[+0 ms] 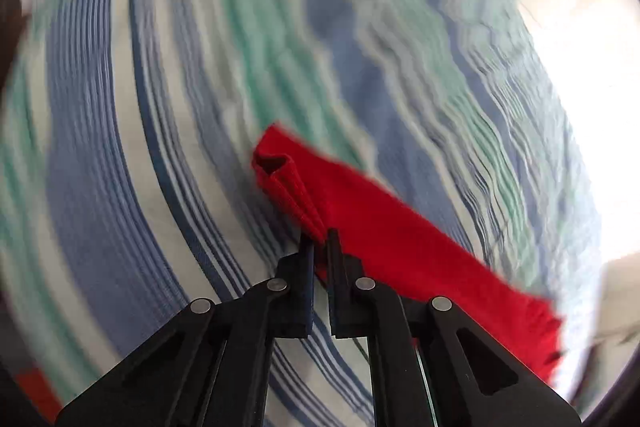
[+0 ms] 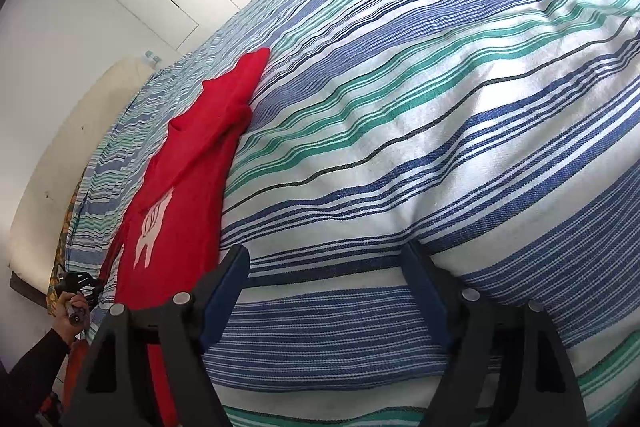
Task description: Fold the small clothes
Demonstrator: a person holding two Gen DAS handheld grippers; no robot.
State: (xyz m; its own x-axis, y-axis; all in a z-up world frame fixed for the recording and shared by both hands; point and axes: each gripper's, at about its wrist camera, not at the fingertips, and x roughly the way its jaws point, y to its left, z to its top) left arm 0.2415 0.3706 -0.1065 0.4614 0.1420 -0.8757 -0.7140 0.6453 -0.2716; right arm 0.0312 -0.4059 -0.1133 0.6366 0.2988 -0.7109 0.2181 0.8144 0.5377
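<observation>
The left tongs (image 1: 320, 239) pinch a fold of the red garment (image 1: 400, 239) on the striped bed (image 1: 140, 147), while the right tongs (image 2: 328, 267) gape empty, the garment at their left.

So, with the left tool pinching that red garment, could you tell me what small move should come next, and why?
Probably lift the pinched edge and carry it across the red garment to start a fold: the left tool is shut on a bunched edge, the rest lies on the striped bedcover, and the right tool stands open, holding nothing.
</observation>
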